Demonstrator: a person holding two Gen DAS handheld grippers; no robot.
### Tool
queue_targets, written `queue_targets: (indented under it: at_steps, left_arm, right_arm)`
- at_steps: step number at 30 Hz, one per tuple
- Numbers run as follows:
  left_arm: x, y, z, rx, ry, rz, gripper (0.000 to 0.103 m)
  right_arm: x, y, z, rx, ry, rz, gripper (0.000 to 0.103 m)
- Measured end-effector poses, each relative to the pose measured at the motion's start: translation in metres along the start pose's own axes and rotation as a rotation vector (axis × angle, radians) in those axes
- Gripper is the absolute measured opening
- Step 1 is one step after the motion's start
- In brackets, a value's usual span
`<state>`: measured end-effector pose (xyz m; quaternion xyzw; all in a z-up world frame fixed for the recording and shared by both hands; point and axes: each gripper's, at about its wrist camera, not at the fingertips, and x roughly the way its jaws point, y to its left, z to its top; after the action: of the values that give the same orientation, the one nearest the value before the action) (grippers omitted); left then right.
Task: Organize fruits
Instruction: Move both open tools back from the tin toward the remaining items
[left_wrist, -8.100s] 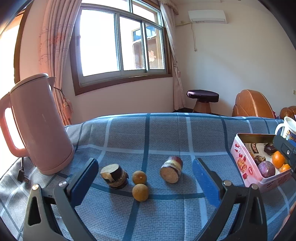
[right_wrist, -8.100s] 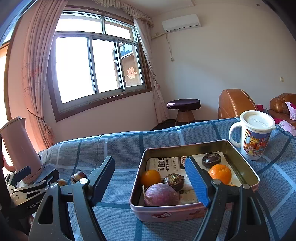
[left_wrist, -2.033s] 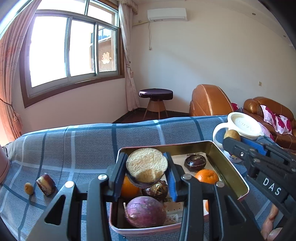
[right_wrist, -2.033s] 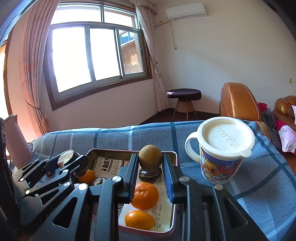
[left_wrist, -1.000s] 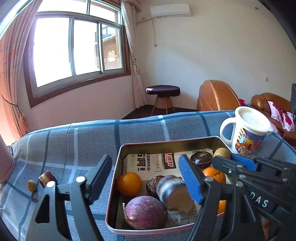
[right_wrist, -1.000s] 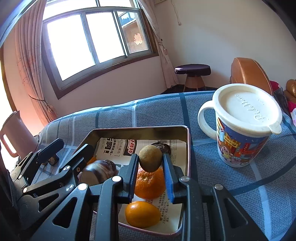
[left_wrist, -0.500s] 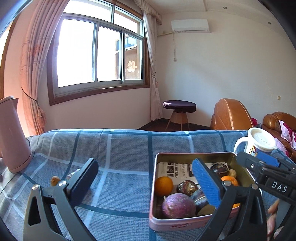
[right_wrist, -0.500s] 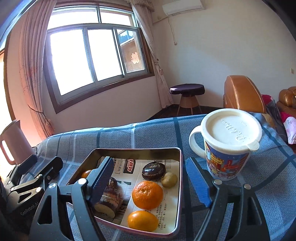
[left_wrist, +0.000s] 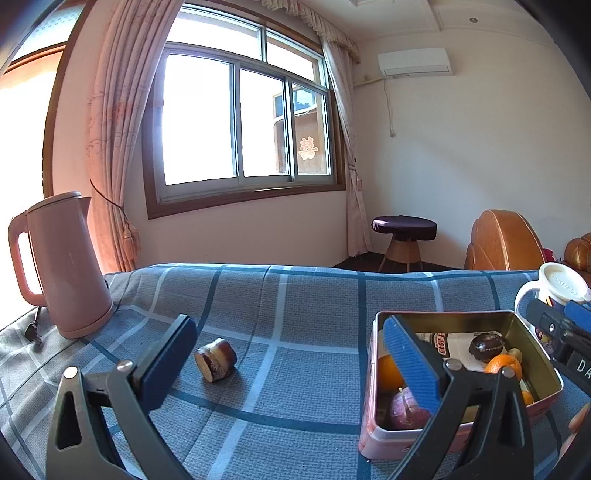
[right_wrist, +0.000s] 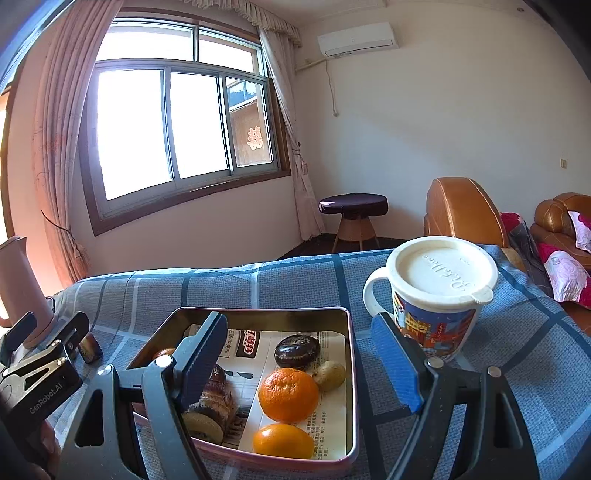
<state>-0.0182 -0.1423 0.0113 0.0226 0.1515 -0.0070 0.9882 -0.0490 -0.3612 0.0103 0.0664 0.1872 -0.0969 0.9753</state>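
A pink metal tin (left_wrist: 540, 389) (right_wrist: 352, 373) lined with newspaper holds oranges (right_wrist: 288, 394), a dark round fruit (right_wrist: 297, 346), a small brown fruit (right_wrist: 330, 374), a purple fruit (left_wrist: 404, 408) and a cut cane piece (right_wrist: 210, 411). Another cut cane piece (left_wrist: 215, 359) lies on the blue checked cloth, left of the tin. My left gripper (left_wrist: 291, 362) is open and empty above the cloth, between that piece and the tin. My right gripper (right_wrist: 299, 358) is open and empty above the tin.
A pink kettle (left_wrist: 62, 264) with its cord stands at the far left. A lidded cartoon mug (right_wrist: 439, 291) stands right of the tin. The table's far edge (left_wrist: 314, 267) drops to a room with a stool (left_wrist: 404, 236) and brown armchairs.
Both grippers let go of their fruit into the tin and opened. My left gripper has swung left and back toward the cane piece on the cloth. My right gripper has drawn back slightly.
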Motion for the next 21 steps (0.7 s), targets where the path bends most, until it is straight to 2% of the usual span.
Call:
queue_targets:
  at_steps: [8, 13, 21]
  left_arm:
    - [0.003, -0.004, -0.001, 0.021, 0.026, -0.002, 0.103]
    - [-0.002, -0.005, -0.002, 0.028, 0.013, -0.006, 0.103]
    - [-0.004, -0.001, -0.003, 0.022, 0.02, -0.02, 0.103]
  right_arm:
    - [-0.008, 0.008, -0.001, -0.018, -0.044, -0.059, 0.082]
    - [-0.011, 0.01, -0.002, -0.013, -0.06, -0.097, 0.082]
    - [-0.021, 0.022, -0.007, -0.029, -0.067, -0.112, 0.082]
